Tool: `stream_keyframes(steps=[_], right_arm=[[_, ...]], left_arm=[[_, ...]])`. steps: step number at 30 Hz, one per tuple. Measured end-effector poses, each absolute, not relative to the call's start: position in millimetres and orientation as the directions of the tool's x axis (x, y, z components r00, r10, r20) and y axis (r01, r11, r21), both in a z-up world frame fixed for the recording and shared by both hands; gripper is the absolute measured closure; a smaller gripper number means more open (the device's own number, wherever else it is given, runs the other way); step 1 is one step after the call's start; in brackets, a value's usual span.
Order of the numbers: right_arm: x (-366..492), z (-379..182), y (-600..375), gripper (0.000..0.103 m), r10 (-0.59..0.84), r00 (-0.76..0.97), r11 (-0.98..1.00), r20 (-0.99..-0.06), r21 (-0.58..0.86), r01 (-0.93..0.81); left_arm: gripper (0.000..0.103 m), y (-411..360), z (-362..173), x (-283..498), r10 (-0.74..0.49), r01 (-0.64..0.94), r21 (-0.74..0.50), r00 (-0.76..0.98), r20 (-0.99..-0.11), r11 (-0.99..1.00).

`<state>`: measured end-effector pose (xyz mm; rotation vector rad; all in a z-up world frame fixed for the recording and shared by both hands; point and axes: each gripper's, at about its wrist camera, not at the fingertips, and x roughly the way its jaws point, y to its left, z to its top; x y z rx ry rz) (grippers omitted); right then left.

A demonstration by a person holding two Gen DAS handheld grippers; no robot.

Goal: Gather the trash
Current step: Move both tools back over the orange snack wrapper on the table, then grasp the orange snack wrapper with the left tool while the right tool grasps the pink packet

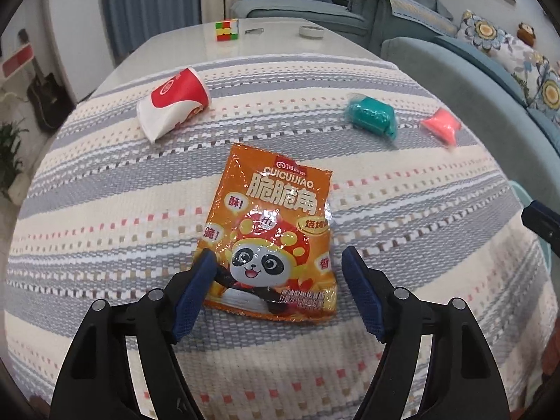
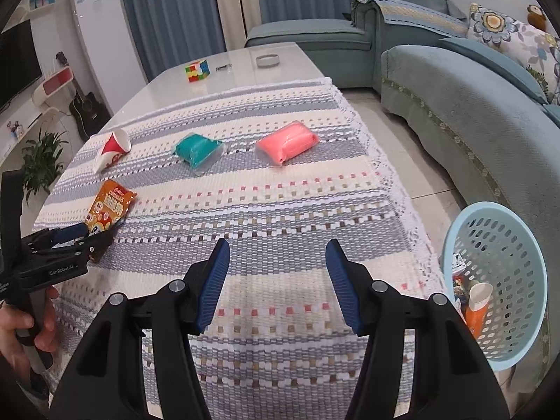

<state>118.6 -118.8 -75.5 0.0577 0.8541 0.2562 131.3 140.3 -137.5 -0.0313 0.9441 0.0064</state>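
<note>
Snack packet point(image 1: 269, 231), orange with a cartoon panda, lies flat on the striped woven cloth point(image 1: 105, 245) covering the surface, its near end between the wide-spread blue pads of the left hand-held gripper point(image 1: 276, 269). The left pad overlaps the packet's lower left corner; whether it touches cannot be told, and the right pad stands clear of the foil. From the right wrist view that same gripper enters at the far left edge, partly cut off, with a person's hand point(image 2: 21, 329) on its grip only half in frame. Farther back on the cloth, a crushed red and white paper cup point(image 1: 175, 105) lies on its side. To its right sit a teal bundle in clear wrap point(image 1: 372, 117) and a pink one point(image 1: 440, 127), the pink blurred in the left wrist view. Centre frame in the right wrist view, the right hand-held gripper point(image 2: 278, 273) hovers over bare cloth, jaws parted, nothing between them. At the far right, a pale blue perforated basket point(image 2: 518, 262) stands on the floor beside the surface, below the sofa point(image 2: 472, 112); its contents, an orange and white item among them, are mostly hidden by the rim.
</note>
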Motion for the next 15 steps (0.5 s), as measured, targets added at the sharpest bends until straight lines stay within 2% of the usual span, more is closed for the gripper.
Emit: stream_keyframes(steps=[3, 5, 7, 8, 13, 15], right_arm=[[125, -75, -113, 0.05, 0.25, 0.627, 0.967, -0.738, 0.15, -0.208], [132, -76, -113, 0.05, 0.248, 0.627, 0.967, -0.739, 0.153, -0.202], [140, -76, -115, 0.05, 0.248, 0.628, 0.968, -0.738, 0.162, -0.192], [143, -76, -116, 0.05, 0.246, 0.629, 0.969, -0.737, 0.164, -0.186], [172, -81, -127, 0.049, 0.265, 0.625, 0.963, -0.734, 0.233, -0.135], [188, -84, -129, 0.049, 0.27, 0.625, 0.96, -0.732, 0.258, -0.112]], left_arm=[[0.03, 135, -139, 130, 0.013, -0.005, 0.013, 0.587, -0.809, 1.0], [0.026, 130, -140, 127, 0.013, 0.013, 0.026, 0.589, -0.808, 1.0], [0.027, 131, -141, 126, 0.012, 0.012, 0.023, 0.595, -0.804, 1.0], [0.037, 132, -141, 126, 0.011, 0.005, 0.017, 0.6, -0.8, 1.0], [0.065, 130, -138, 118, -0.014, 0.03, 0.006, 0.625, -0.78, 1.0], [0.08, 125, -138, 115, -0.032, 0.06, 0.008, 0.639, -0.769, 0.998]])
